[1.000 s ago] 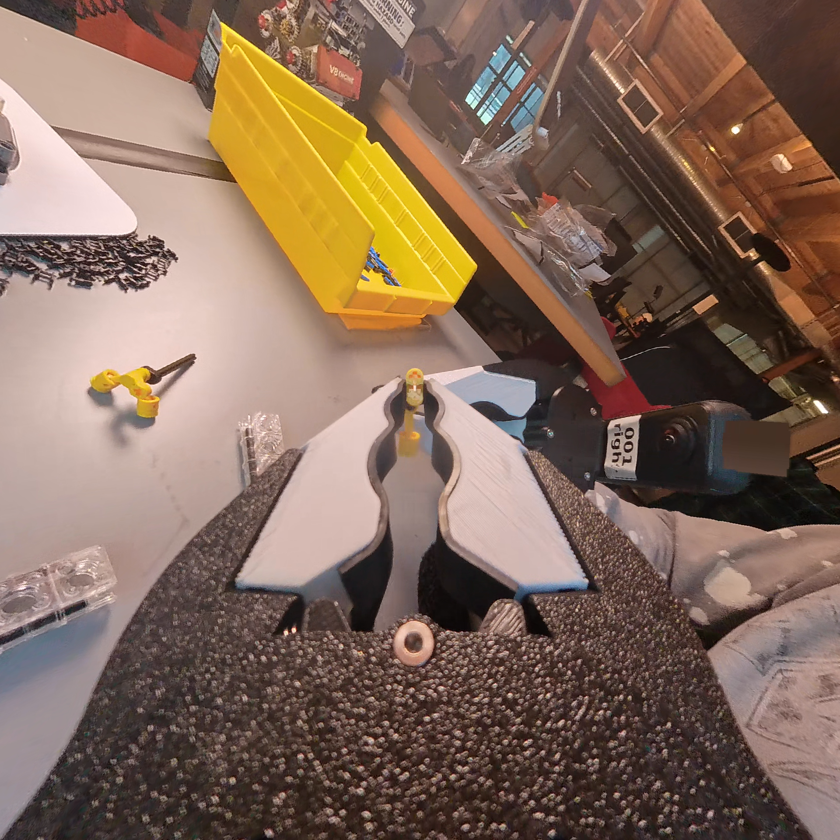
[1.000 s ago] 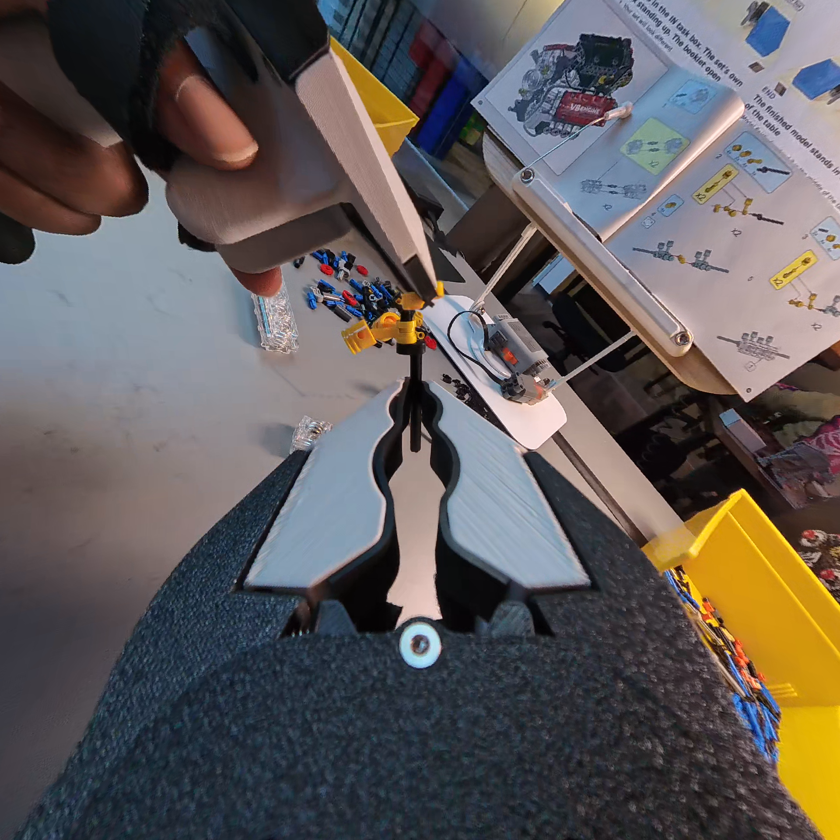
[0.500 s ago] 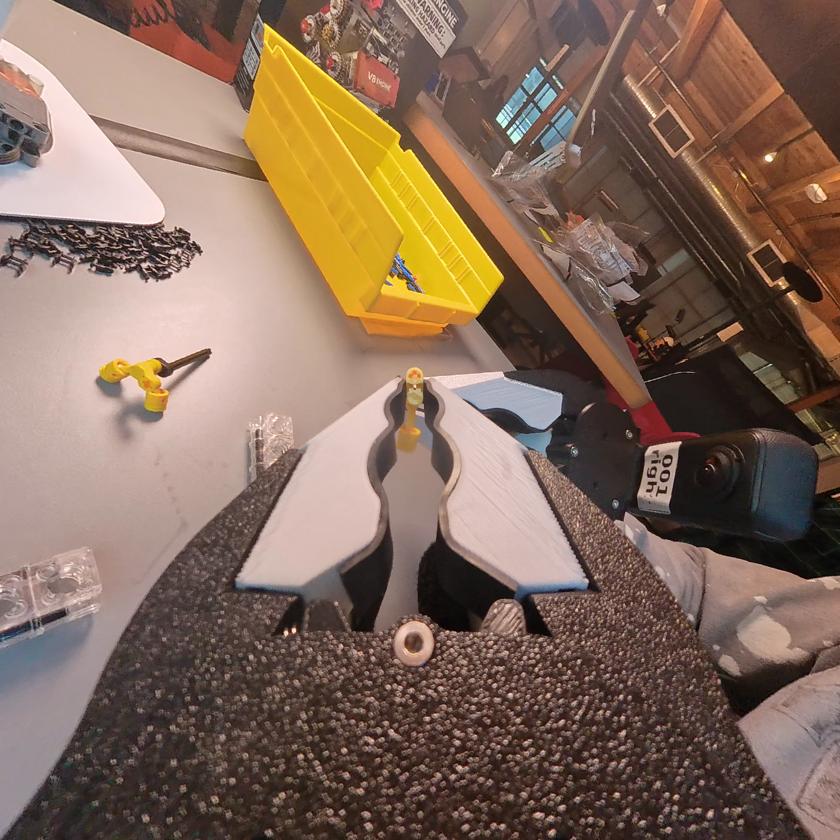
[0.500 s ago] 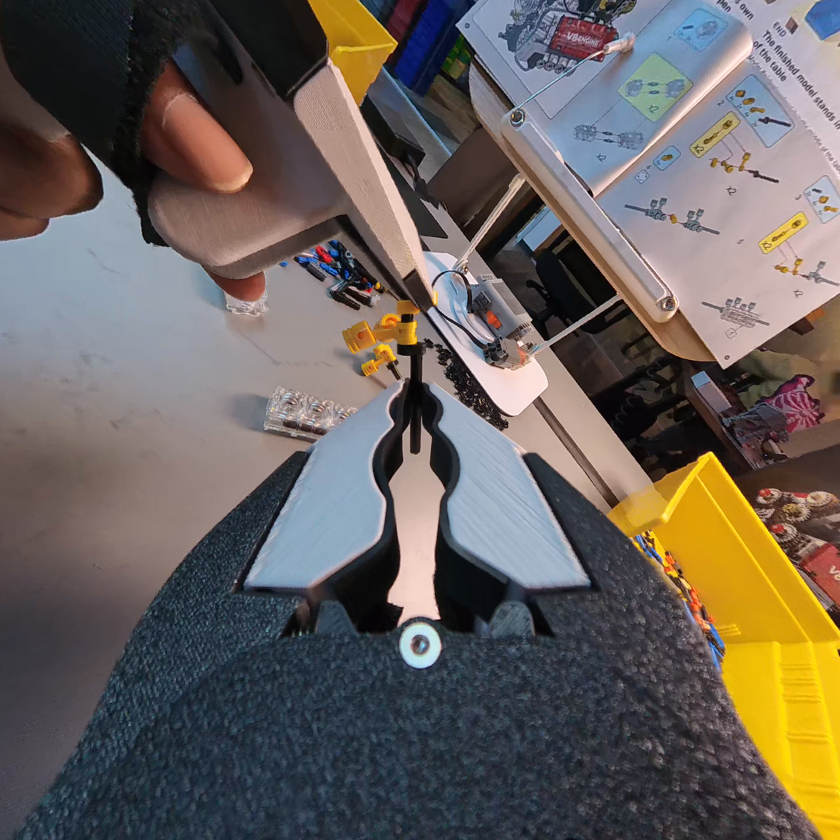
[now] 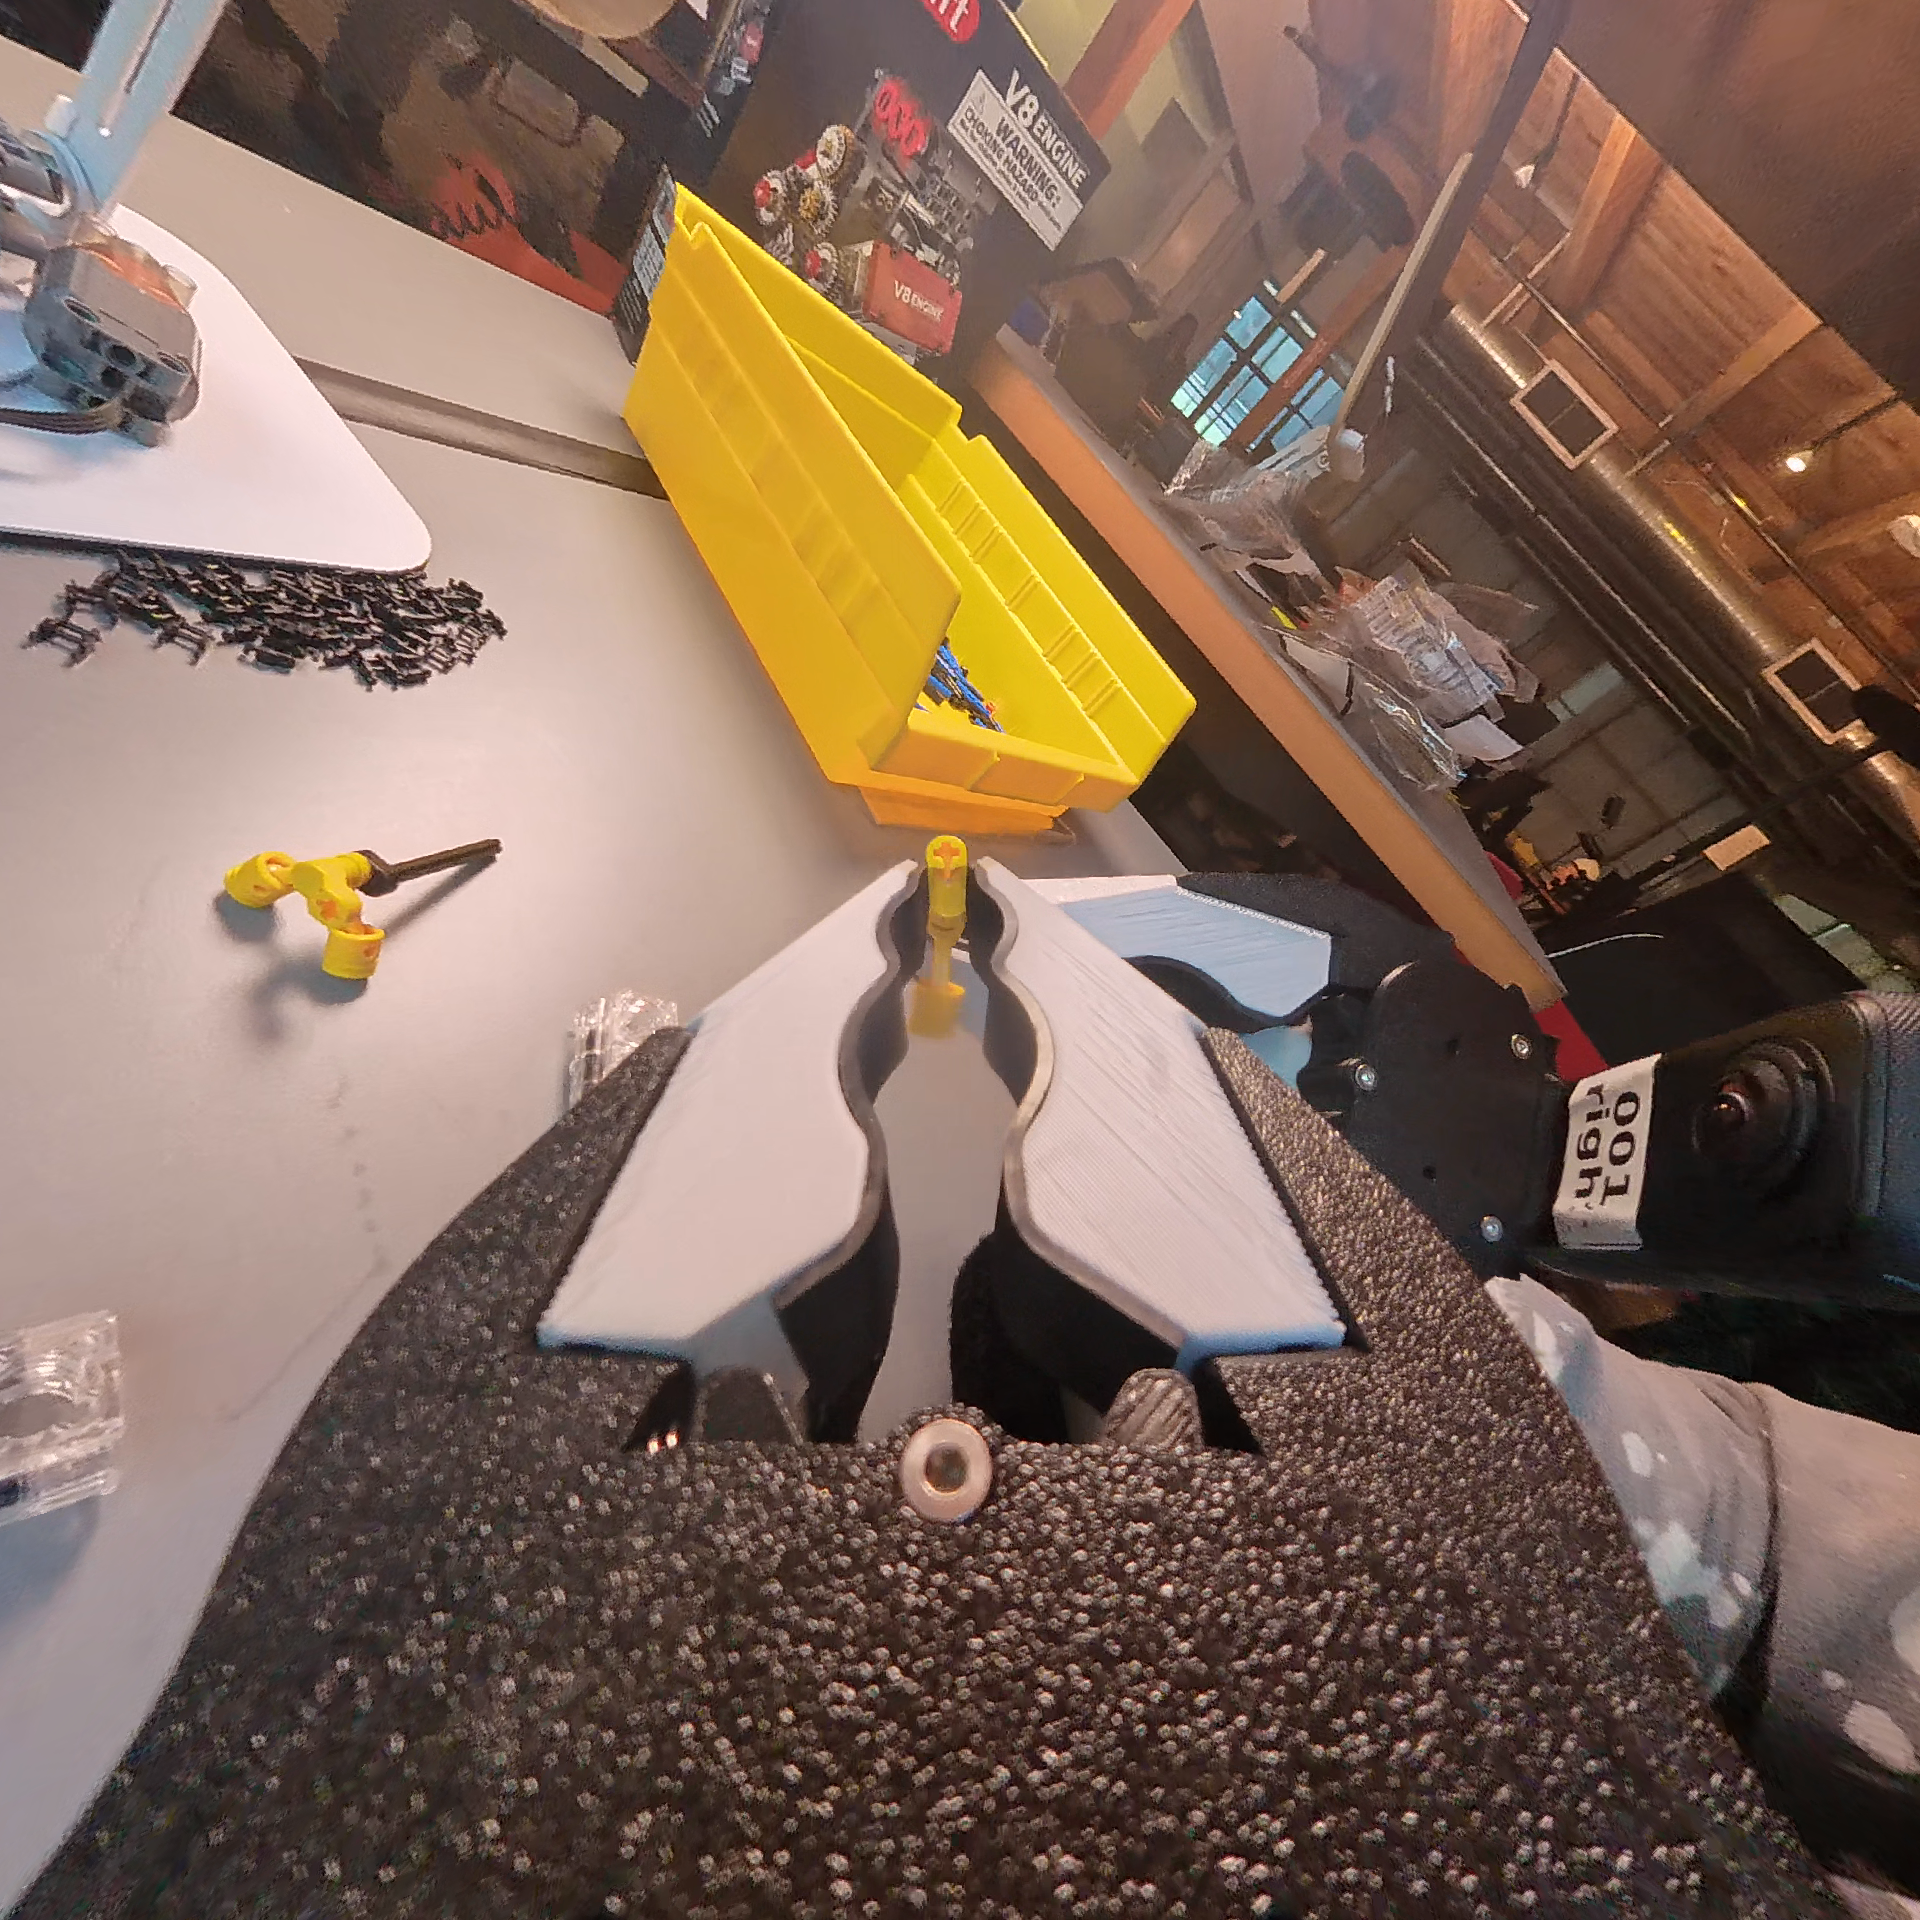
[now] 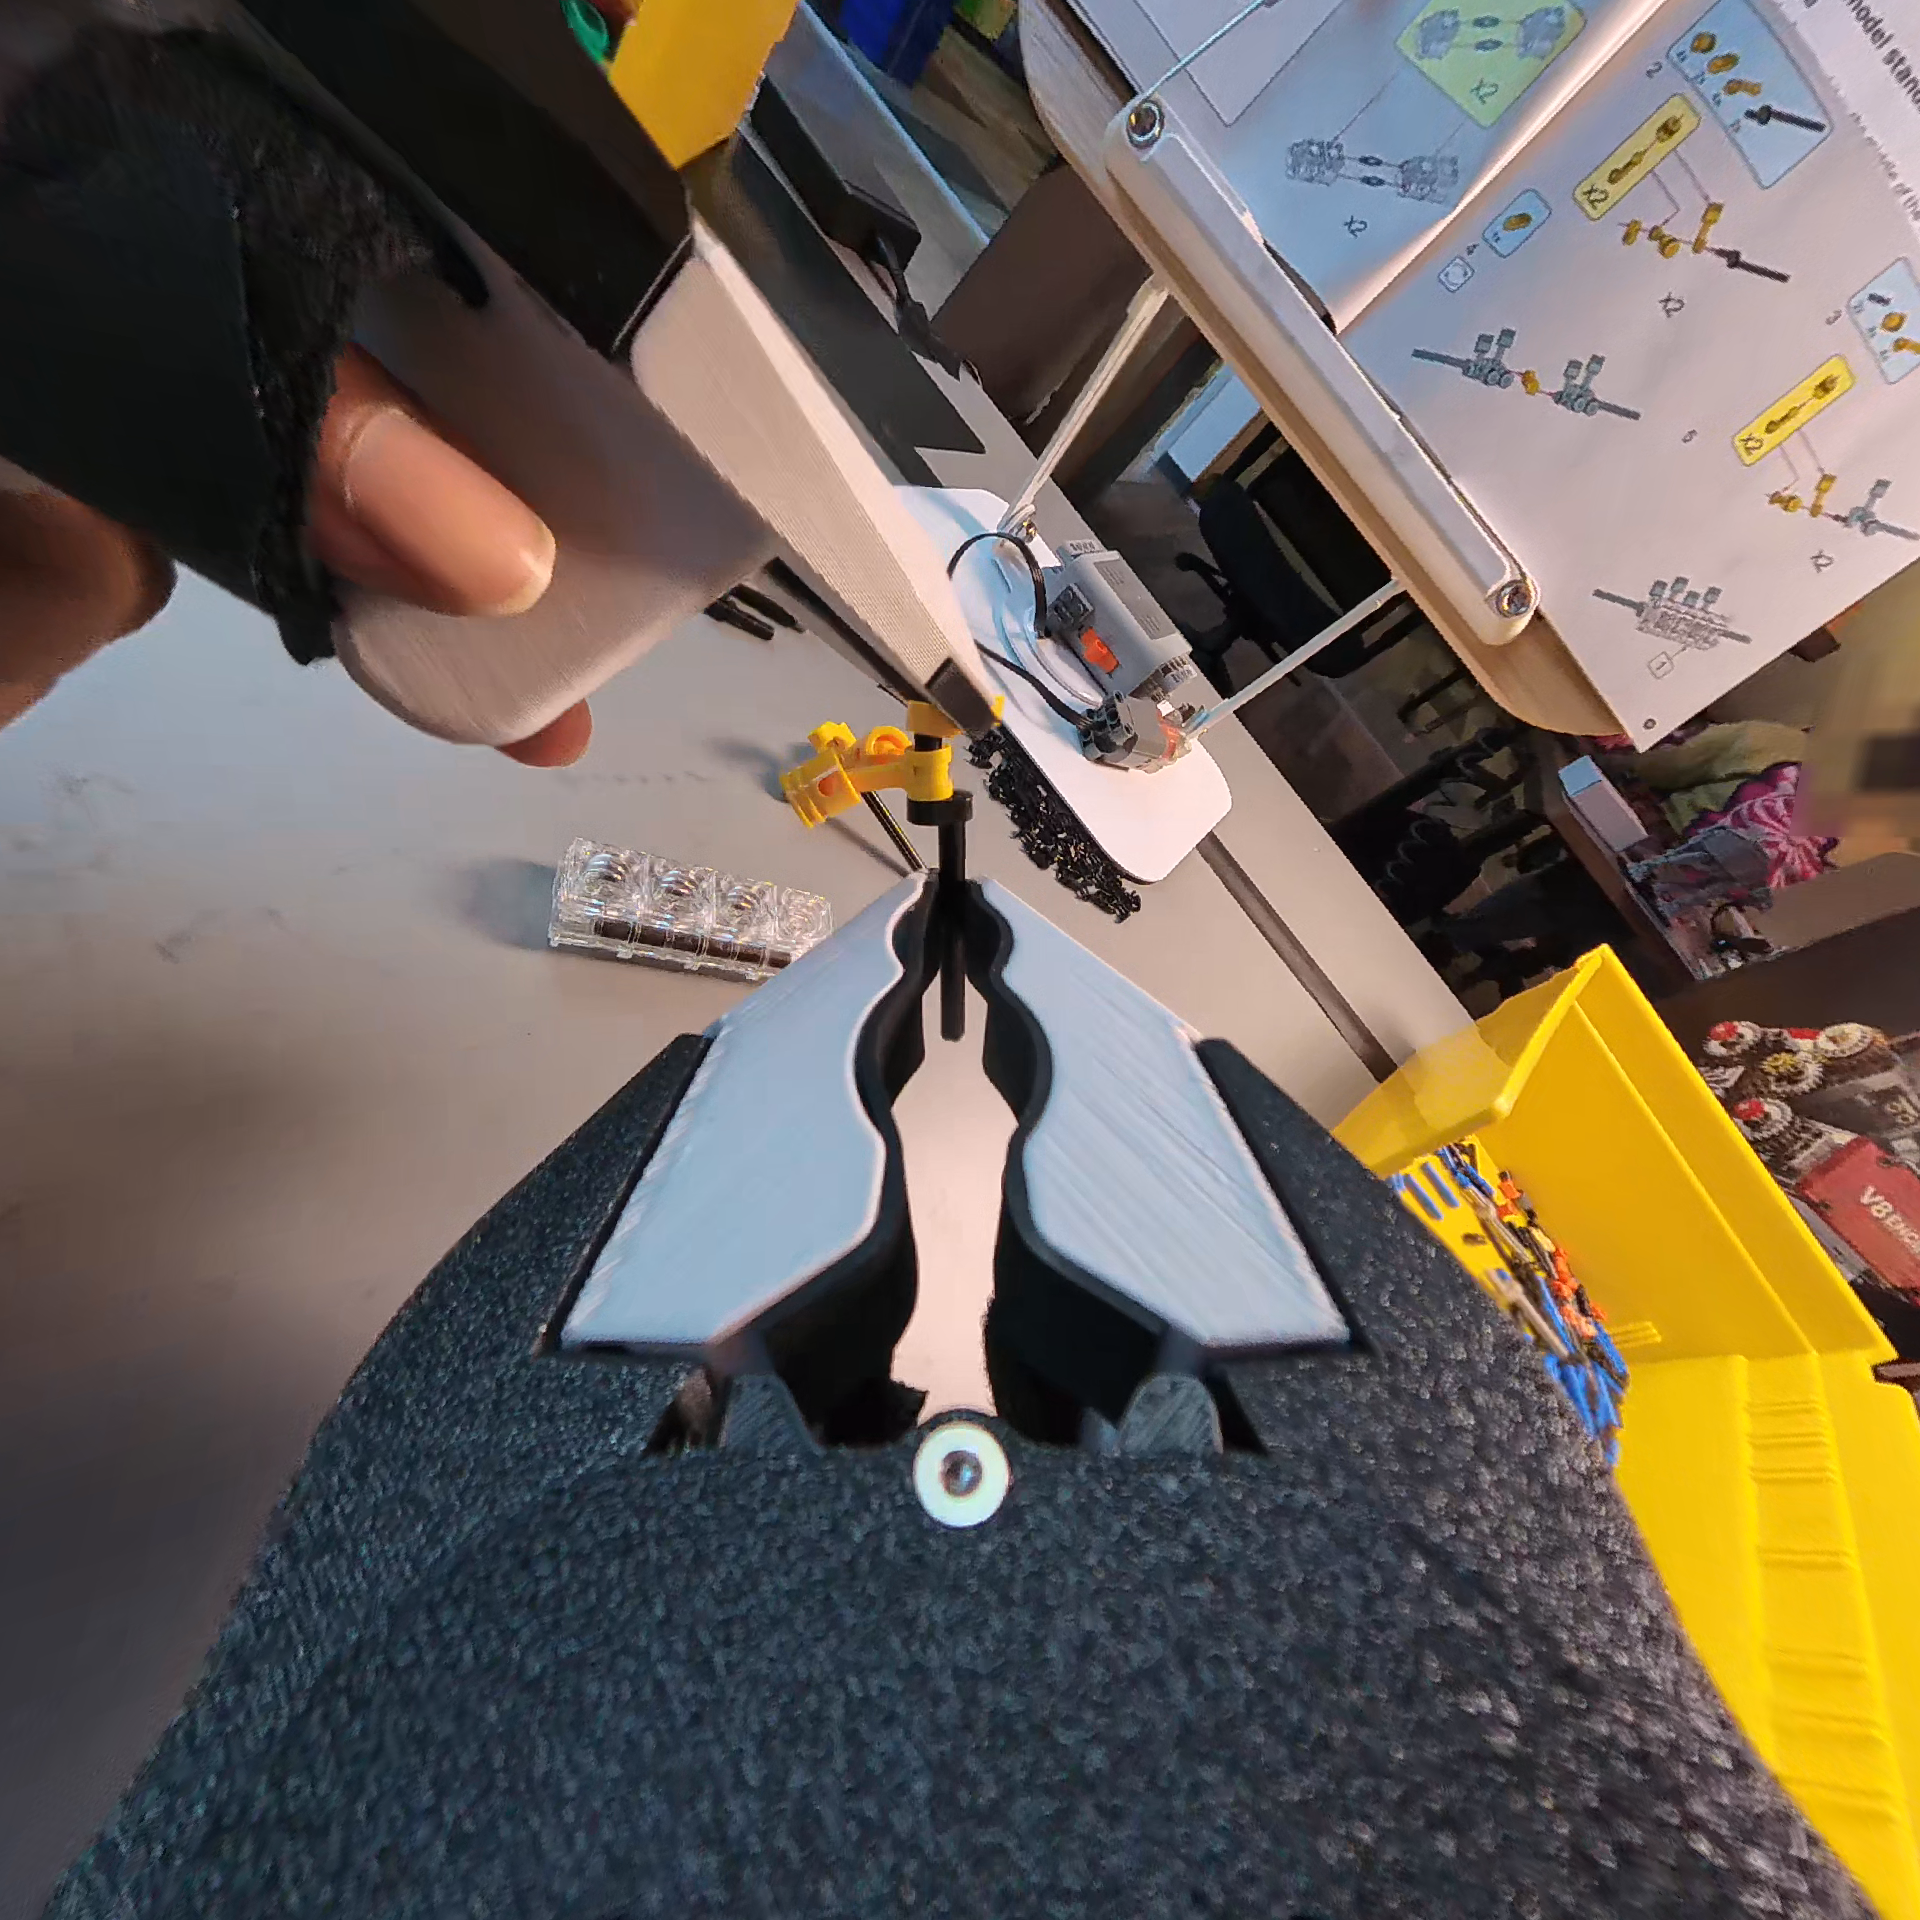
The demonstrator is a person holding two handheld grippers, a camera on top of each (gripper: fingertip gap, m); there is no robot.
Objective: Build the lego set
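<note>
My left gripper (image 5: 943, 883) is shut on a small yellow pin (image 5: 940, 925) that stands up between its tips. My right gripper (image 6: 951, 894) is shut on an upright black axle (image 6: 951, 935) with a yellow connector (image 6: 925, 771) on its top. In the right wrist view the left gripper's fingertip (image 6: 951, 691) comes down from the upper left, held by a hand (image 6: 416, 520), and its yellow pin meets the top of that connector. The right gripper's fingers (image 5: 1195, 930) show just right of my left tips.
A second yellow connector assembly with a black axle (image 5: 332, 899) lies on the grey table. Nearby are clear bricks (image 6: 686, 914), a pile of black pins (image 5: 270, 623), a white plate (image 5: 208, 478) with a grey motor (image 6: 1122, 634), yellow bins (image 5: 883, 582) and an instruction sheet on a stand (image 6: 1558, 312). My left and right fingertips are right by each other. The white plate (image 5: 208, 478) is about equally far from each gripper, around 25 cm. It is also in sight in the right wrist view (image 6: 1091, 781).
Both grippers have shifted together over the table, so the clear bricks and white plate sit nearer in view. Both stay shut and the held parts stay tip to tip.
</note>
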